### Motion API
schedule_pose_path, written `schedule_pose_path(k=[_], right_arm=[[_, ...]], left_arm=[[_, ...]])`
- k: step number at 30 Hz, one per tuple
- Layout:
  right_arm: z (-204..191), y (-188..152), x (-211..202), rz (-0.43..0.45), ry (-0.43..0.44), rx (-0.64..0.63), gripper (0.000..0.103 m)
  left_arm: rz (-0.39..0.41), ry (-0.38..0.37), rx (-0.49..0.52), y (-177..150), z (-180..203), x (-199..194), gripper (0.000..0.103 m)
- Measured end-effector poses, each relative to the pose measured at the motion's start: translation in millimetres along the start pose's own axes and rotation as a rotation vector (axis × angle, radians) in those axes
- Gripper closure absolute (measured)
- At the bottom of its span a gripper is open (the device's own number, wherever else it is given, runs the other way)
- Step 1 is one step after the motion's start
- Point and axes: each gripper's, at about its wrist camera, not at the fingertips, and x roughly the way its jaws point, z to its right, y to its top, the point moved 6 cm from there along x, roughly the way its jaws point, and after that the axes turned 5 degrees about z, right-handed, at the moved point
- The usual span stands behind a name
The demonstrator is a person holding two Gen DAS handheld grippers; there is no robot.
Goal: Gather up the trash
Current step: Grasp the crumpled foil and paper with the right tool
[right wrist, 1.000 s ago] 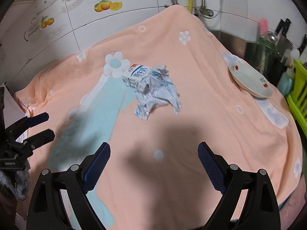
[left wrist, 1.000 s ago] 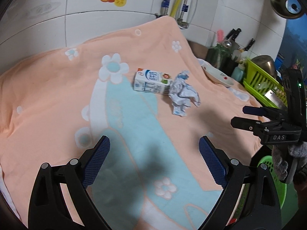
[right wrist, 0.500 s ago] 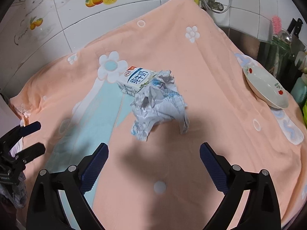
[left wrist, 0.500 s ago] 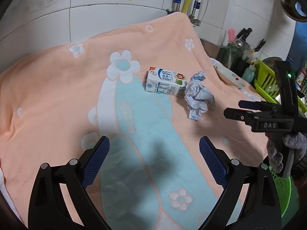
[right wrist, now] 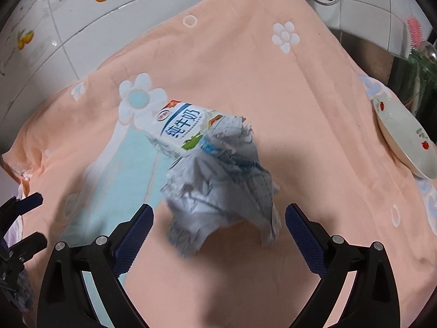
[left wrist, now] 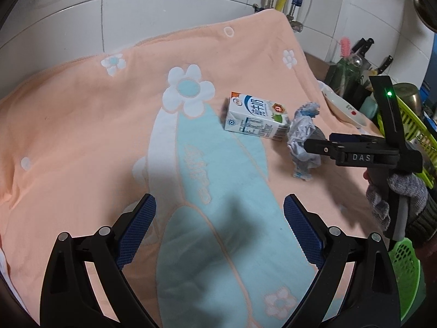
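Note:
A white and blue milk carton (left wrist: pixel 255 119) lies on its side on the peach flowered blanket (left wrist: pixel 82 142). A crumpled ball of paper (left wrist: pixel 303 139) lies touching its right end. In the right wrist view the paper (right wrist: pixel 221 188) sits just ahead of and between the open fingers of my right gripper (right wrist: pixel 218 232), with the carton (right wrist: pixel 180 127) behind it. My left gripper (left wrist: pixel 218 235) is open and empty, low over the blanket, well short of the carton. The right gripper (left wrist: pixel 325 143) also shows in the left wrist view, right beside the paper.
A white dish (right wrist: pixel 401 136) with red print lies at the blanket's right edge. A green basket (left wrist: pixel 404 270) stands low at the right. A yellow-green rack (left wrist: pixel 409 125), knives and bottles stand beyond. A tiled wall (left wrist: pixel 136 22) with pipes is behind.
Both grippers have moved forward toward the trash. The right gripper has closed in until the crumpled paper lies between its open fingers. Neither object has moved.

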Motion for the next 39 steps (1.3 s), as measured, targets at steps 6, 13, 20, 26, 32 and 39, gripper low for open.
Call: schedule_pose_path(k=[6,13,20,26,32,39], right_arm=[[-1,10,21,-0.011,0.016,-0.012,0.008],[3,8,45,-0.055,0.028,-0.009,0.009],[5,2,37,-0.040,0.025,-0.029,0.038],[11,-4,17,-0.028,0.049,-0.007,0.060],[20,-9,-9,-0.010,0.052,-0.020,0.066],[27,-17,-29,-0.014,0.052,-0.029,0.076]], left_arm=[[-0.007,0.021,0.005,8,-6,11,0.010],[-0.030,0.023,-0.040,21,-8,29,0.010],[-0.043,0.039,-0.064,32,2,46,0.010],[-0.038,0.056,0.010,44,19,57,0.010],[-0.035,0.040,0.114,54,34,65,0.010],[-0.058,0.004,0.112,60,45,76,0.010]])
